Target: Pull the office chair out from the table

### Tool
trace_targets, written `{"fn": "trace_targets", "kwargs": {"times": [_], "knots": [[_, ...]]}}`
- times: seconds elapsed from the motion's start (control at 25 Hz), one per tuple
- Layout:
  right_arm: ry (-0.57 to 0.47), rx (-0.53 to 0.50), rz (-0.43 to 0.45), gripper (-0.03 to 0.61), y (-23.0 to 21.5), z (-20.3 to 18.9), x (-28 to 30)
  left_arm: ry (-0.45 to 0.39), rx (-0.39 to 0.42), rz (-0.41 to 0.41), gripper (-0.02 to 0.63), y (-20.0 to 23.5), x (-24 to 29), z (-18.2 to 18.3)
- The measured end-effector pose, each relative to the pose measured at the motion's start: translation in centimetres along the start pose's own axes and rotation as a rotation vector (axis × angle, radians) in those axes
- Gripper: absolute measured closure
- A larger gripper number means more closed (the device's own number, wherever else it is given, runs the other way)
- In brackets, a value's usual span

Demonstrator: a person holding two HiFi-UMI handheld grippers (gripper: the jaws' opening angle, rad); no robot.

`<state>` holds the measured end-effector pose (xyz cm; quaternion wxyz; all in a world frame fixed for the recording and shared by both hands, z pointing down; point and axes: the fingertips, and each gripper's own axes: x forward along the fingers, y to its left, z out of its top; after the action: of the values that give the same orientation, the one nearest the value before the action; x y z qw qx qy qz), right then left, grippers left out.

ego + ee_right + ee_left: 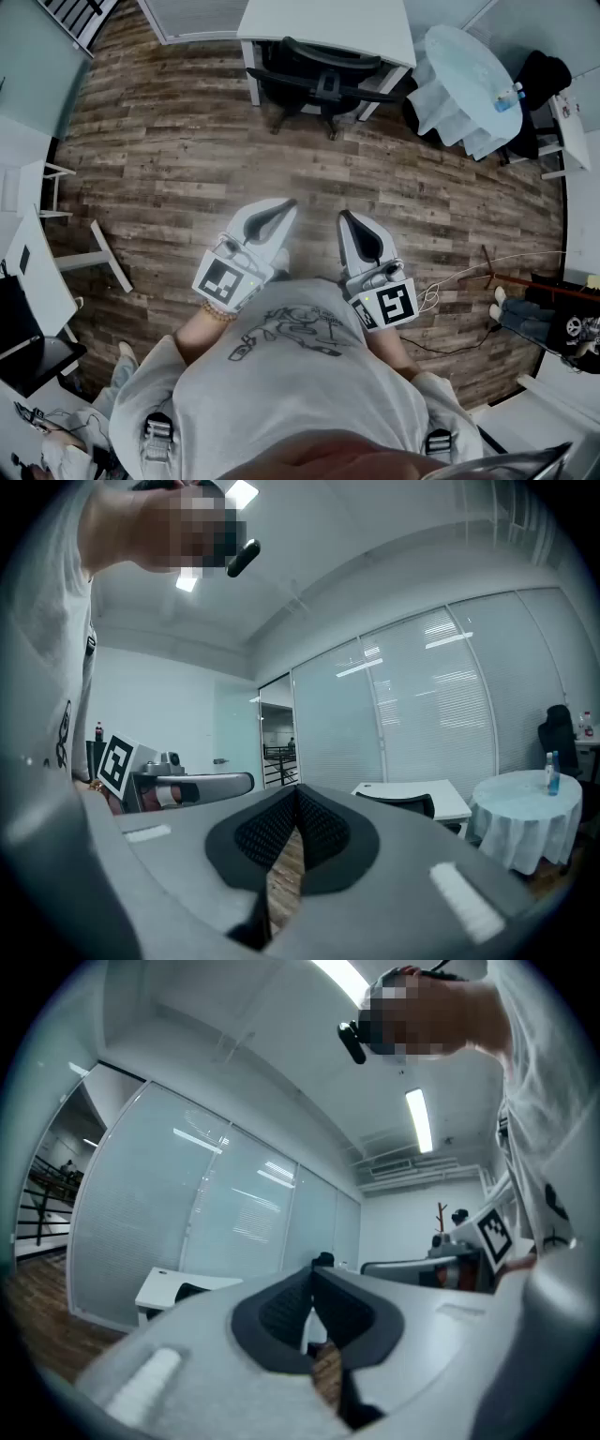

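A black office chair point(314, 82) stands tucked under a white table point(323, 26) at the far side of the room, its back toward me. In the right gripper view the chair point(405, 804) shows as a dark backrest under the table point(412, 792). My left gripper point(290, 202) and right gripper point(341, 215) are held close to my body, side by side, both shut with nothing between the jaws, well short of the chair. The left gripper view shows the table point(178, 1285) far off, beyond the gripper point(313, 1270).
Wood-plank floor point(187, 159) lies between me and the chair. A round table with a pale cloth point(467, 80) and a bottle point(507, 97) stands at the right. White desks point(28, 253) line the left. A cable point(450, 281) trails on the floor at the right.
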<state>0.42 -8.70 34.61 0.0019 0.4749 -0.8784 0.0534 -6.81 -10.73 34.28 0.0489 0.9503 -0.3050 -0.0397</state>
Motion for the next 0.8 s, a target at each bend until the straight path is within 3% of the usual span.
{"fn": "trace_targets", "kwargs": {"times": [0.44,0.8], "knots": [[0.005,-0.001,0.011,0.572,-0.1,-0.1,3.6,-0.009,-0.012,-0.002,0.611,2.9,0.3,0.4],[-0.008,0.004,-0.011,0.572,-4.3,-0.6,6.7,0.014,-0.007,-0.019,0.611,6.2,4.6,-0.9]]}}
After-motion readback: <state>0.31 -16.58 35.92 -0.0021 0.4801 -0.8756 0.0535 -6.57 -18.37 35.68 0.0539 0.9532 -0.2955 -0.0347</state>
